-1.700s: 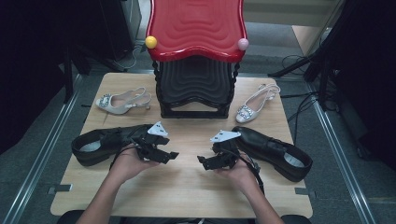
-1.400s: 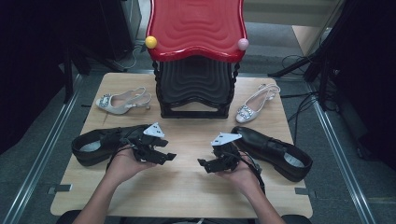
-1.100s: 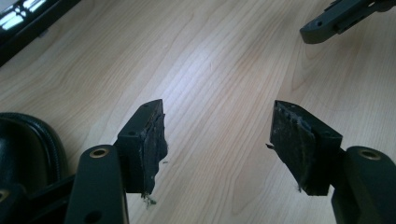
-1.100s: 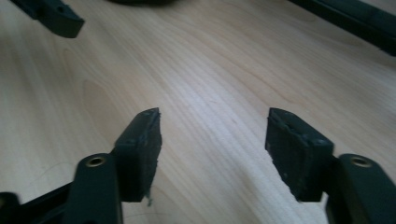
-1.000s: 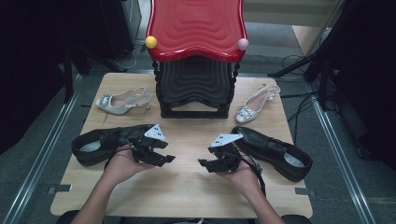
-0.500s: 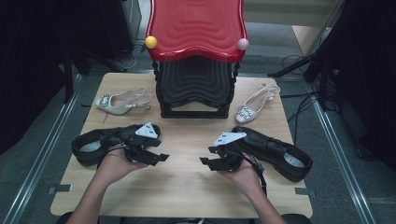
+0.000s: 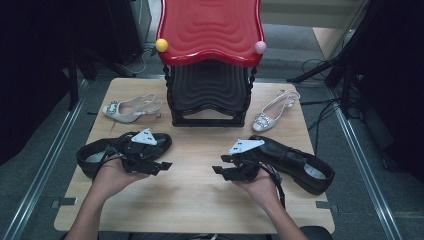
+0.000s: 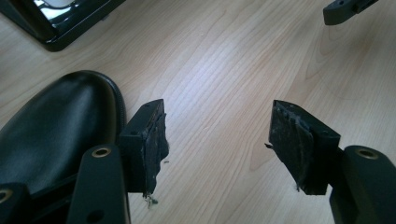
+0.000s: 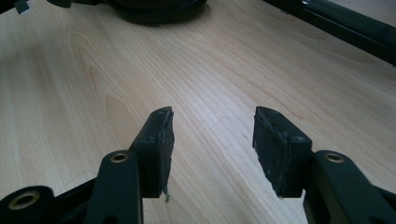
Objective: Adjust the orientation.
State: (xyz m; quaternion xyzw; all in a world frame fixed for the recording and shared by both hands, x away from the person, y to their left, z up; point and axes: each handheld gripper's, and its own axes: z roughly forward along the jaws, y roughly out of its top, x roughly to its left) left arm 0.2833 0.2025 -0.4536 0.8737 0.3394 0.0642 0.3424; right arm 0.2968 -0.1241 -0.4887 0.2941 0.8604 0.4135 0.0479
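Observation:
My left gripper (image 7: 163, 159) is open just over the wooden table (image 7: 195, 200), right beside the toe of a black leather shoe (image 7: 97, 152). In the left gripper view that toe (image 8: 51, 126) lies against the outside of the left jaw, and nothing sits in the open gap (image 8: 219, 123). My right gripper (image 7: 220, 165) is open too, pointing left, with a second black shoe (image 7: 295, 160) behind the hand. The right gripper view has bare wood in the open gap (image 9: 214, 123) and the left black shoe (image 9: 154, 9) farther off.
A black shoe rack (image 7: 210, 90) with a red wavy top (image 7: 210, 25) stands at the back centre. One silver slingback shoe (image 7: 131, 107) lies to its left, another (image 7: 272, 112) to its right. Metal rails and cables run along the floor beside the table.
My left gripper has drawn back to the left, closer to the left black shoe. The right gripper has shifted only slightly. No shoe has moved.

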